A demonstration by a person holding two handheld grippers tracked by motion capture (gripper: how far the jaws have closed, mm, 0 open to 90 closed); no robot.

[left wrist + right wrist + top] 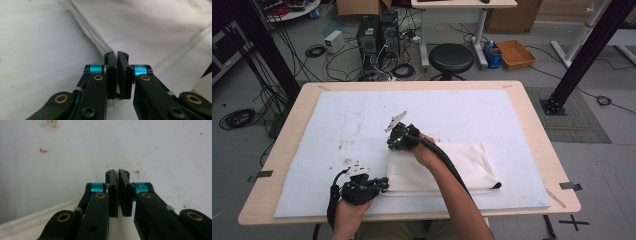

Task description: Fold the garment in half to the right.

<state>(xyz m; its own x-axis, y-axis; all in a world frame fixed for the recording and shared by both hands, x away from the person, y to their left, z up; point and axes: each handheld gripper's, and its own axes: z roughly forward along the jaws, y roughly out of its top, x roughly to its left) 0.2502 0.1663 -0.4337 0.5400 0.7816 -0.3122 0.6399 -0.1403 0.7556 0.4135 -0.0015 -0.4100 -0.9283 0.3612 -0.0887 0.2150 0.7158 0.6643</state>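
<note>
A white cloth [447, 165] lies folded in a rectangle on the near right part of the white mat [362, 115]. My left gripper [382, 184] is at the cloth's near left corner. In the left gripper view the cloth's [150, 25] hems run together into the closed jaws of that gripper [117, 53], which is shut on the corner. My right gripper [394, 145] is at the cloth's far left corner, with the forearm lying across the cloth. In the right gripper view the jaws of this gripper [118, 172] are closed, and the cloth's edge [30, 222] runs in under them.
The mat covers most of a wooden table [532, 120] and has dark stains [344, 146] left of the cloth. A small black piece [496, 185] shows at the cloth's near right corner. Beyond the table stand a stool [451, 57], computers and cables.
</note>
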